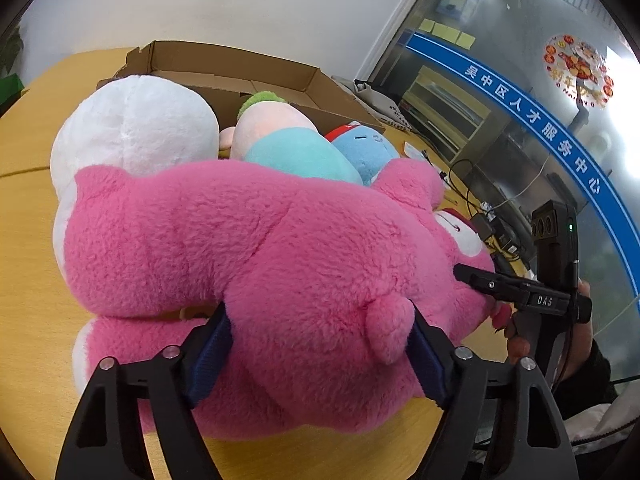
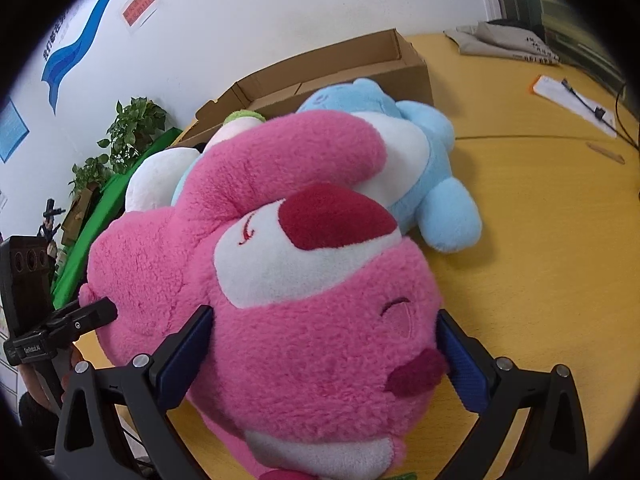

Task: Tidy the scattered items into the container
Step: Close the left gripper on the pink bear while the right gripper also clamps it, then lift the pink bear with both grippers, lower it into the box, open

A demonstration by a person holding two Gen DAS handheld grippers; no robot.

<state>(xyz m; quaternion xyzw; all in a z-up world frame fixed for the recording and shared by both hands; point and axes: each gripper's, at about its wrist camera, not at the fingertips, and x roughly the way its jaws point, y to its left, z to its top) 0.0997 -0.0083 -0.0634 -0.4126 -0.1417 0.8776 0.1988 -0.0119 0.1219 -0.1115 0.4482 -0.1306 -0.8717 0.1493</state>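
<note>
At the far left of the left wrist view, the large white plush toy [image 1: 132,128] lies on the yellow wooden surface [image 1: 28,240], touching the big pink plush bear [image 1: 260,248]. The bear lies across the surface in front of the open brown cardboard box [image 1: 224,68] and is not yet inside it. The left tool [image 1: 320,344] straddles the bear's rump beside its small tail; both blue pads press into the fur, so it is clamped on the bear. Behind the bear, a plush with a teal shirt and green cap [image 1: 288,144] and a light blue plush toy [image 1: 364,148] lie between it and the box. Further right, the right tool [image 2: 324,352] sits clamped on the bear's head, pads sunk into the fur on either side.

Risks from here, as a judgement:
- Soft fur compresses; a shallow grip may slip during the lift.
- Unequal lifting by the two tools may twist or stretch the bear.
- The bear touches neighbouring toys; raising it may drag or roll them.
- The bear is bulky; it may catch the box's near wall or flaps.
</note>
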